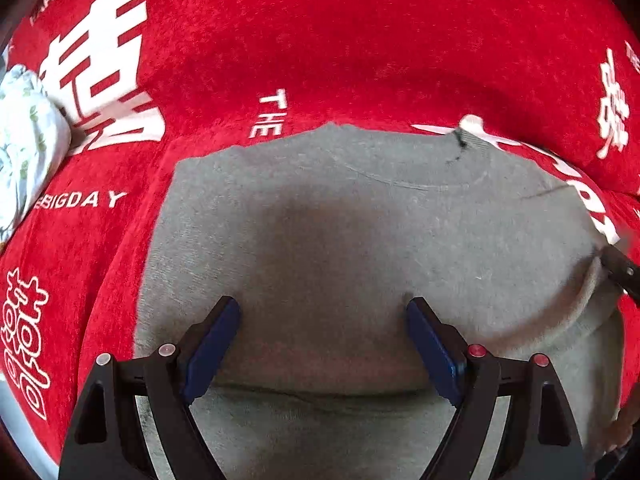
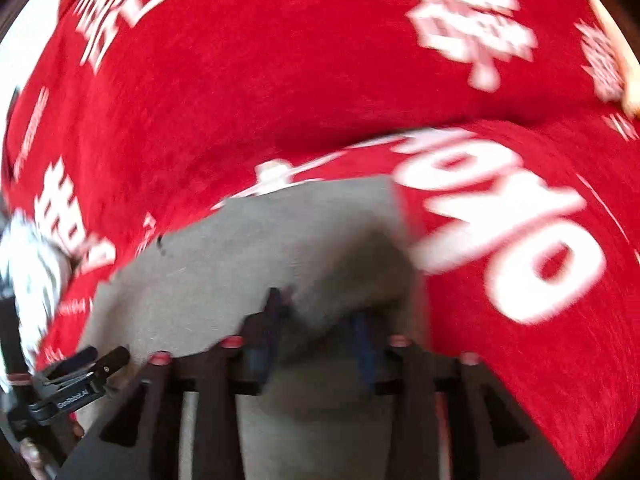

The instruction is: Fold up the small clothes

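Observation:
A grey sweatshirt (image 1: 360, 220) lies flat on a red blanket (image 1: 320, 40), its round neckline toward the far side. My left gripper (image 1: 324, 308) hangs open just over the middle of the sweatshirt, with nothing between its blue pads. In the blurred right wrist view, my right gripper (image 2: 316, 308) is at the right edge of the grey sweatshirt (image 2: 240, 260). Its jaws stand partly closed and a raised bunch of grey cloth sits between them. Whether the pads press on the cloth is too blurred to tell. One finger of the right gripper (image 1: 622, 270) shows at the garment's right edge.
The red blanket (image 2: 280, 80) with large white lettering covers the whole surface. A bundle of white cloth with a green floral print (image 1: 24, 140) lies at the left. The left gripper (image 2: 80, 368) shows at the lower left of the right wrist view.

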A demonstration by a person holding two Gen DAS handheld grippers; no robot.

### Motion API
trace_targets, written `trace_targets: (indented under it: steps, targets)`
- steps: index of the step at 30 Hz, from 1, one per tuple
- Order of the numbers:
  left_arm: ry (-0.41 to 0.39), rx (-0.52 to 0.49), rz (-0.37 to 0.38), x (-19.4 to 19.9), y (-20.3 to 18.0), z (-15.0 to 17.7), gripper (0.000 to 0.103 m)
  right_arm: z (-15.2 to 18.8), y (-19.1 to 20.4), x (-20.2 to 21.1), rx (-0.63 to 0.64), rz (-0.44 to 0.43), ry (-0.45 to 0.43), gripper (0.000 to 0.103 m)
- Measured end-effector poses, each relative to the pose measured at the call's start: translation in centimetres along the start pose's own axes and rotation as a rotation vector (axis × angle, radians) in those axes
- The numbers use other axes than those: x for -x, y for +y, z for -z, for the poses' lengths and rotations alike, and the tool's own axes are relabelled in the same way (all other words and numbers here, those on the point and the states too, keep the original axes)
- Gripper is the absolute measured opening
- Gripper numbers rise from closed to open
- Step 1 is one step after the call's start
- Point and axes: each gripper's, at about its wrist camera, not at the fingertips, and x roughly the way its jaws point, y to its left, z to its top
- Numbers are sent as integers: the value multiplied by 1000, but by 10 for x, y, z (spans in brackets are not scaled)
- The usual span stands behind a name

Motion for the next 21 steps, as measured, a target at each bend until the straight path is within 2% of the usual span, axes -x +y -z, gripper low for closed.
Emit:
trace_targets:
  steps: [2,6,8,13,14,15,16,17,18,19,21]
  targets:
    - [-2,-15,17,2,-6,1,86,3,-19,9,-57,-64,-14,49]
    - [1,-44,41,3,-19,0,86,-5,-24,13,-76,-155,-22,67]
    - [-3,-59,35,4,-24,3,86,-12,-25,10,-91,-196,-18,68]
    - [-11,-72,40,3,-25,6,86,-25,-26,-4,-168,-233,27,68]
    - [-10,-74,42,3,-24,6,86,-26,-27,-12,-173,-235,66,62]
    - [-10,-75,43,3,-24,6,86,-26,-28,-15,-169,-221,96,39]
    - [-11,-77,43,3,-24,6,86,-26,-28,-19,-159,-203,126,27]
    - [-11,-77,43,3,-25,6,86,-24,-29,-24,-151,-179,166,22]
    - [-10,-77,44,3,-25,6,86,-23,-30,-24,-156,-171,172,14]
    - [-10,-76,44,3,-25,6,86,-22,-32,-21,-170,-179,159,12]
    - [-9,-63,50,4,-23,5,86,-22,-27,0,-166,-253,53,11]
